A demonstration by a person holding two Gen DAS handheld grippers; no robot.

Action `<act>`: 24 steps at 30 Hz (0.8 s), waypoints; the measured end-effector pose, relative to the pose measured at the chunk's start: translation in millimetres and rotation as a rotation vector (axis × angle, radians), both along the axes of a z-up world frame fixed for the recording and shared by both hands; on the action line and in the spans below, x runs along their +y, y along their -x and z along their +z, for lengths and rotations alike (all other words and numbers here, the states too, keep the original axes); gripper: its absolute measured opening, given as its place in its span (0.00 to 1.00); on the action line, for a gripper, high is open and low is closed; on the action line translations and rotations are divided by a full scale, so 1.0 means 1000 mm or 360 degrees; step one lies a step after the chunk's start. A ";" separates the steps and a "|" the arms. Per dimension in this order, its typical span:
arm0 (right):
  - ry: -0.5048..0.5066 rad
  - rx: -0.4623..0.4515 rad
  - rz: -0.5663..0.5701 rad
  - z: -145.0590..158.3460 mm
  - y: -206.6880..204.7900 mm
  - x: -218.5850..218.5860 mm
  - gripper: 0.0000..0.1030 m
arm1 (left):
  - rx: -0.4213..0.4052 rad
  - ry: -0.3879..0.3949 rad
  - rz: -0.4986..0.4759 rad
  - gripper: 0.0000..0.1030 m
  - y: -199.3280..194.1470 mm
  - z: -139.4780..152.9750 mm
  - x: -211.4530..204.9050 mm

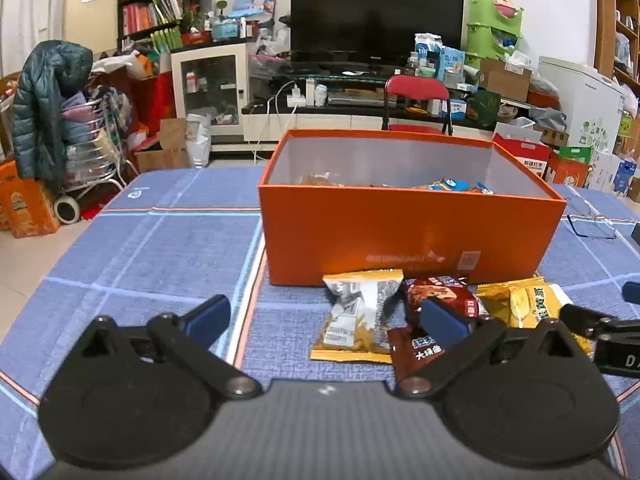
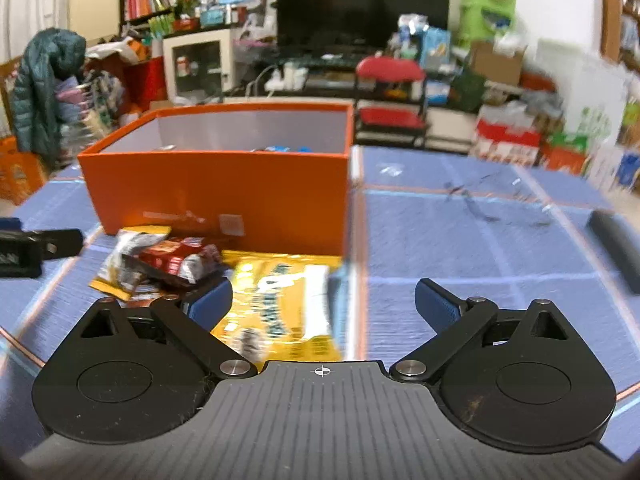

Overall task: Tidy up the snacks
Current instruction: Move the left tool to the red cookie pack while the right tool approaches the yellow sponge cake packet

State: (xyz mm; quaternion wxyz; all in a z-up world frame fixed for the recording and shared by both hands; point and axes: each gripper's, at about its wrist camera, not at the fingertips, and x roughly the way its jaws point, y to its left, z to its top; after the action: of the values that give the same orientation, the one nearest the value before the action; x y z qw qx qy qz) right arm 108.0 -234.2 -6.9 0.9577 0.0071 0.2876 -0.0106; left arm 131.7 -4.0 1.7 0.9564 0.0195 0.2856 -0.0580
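Observation:
An open orange box [image 1: 408,232] stands on the blue checked tablecloth with several snack packets inside. In front of it lie a gold and silver packet [image 1: 358,316], dark red packets [image 1: 436,296] and a yellow packet [image 1: 528,304]. My left gripper [image 1: 326,318] is open low over the cloth, its right finger over the red packets, nothing pressed between the pads. In the right wrist view the orange box [image 2: 224,196] sits at upper left. My right gripper [image 2: 324,304] is open with the yellow packet [image 2: 280,308] lying between its fingers, not gripped.
Glasses [image 1: 592,226] lie on the cloth right of the box. A dark object [image 2: 612,248] rests near the right edge. A red folding chair [image 1: 418,100] stands behind the table. The right gripper's finger [image 1: 596,324] shows at the left view's right edge.

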 end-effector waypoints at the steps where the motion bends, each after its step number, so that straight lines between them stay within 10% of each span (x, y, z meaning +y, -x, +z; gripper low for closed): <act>1: 0.0006 0.0002 0.0009 -0.001 -0.004 0.005 0.88 | -0.0005 -0.0008 0.0003 0.98 -0.001 -0.001 -0.001; 6: 0.0073 0.0082 0.0052 -0.017 -0.030 0.024 0.87 | 0.0033 0.0025 0.0011 0.98 -0.014 -0.004 -0.007; 10: 0.0054 0.0208 0.0071 -0.033 -0.046 0.026 0.65 | 0.0040 0.0037 -0.0035 0.98 -0.024 -0.005 -0.026; 24: 0.0025 0.0215 0.0064 -0.043 -0.038 -0.006 0.59 | 0.0143 0.0198 -0.0193 0.98 -0.043 -0.031 -0.064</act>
State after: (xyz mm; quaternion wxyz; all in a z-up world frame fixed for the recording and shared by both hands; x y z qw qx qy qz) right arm 146.0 -240.2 -50.0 0.9362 -0.0069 0.3515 0.0058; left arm 174.7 -67.6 -29.6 0.9367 -0.0252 0.3225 -0.1342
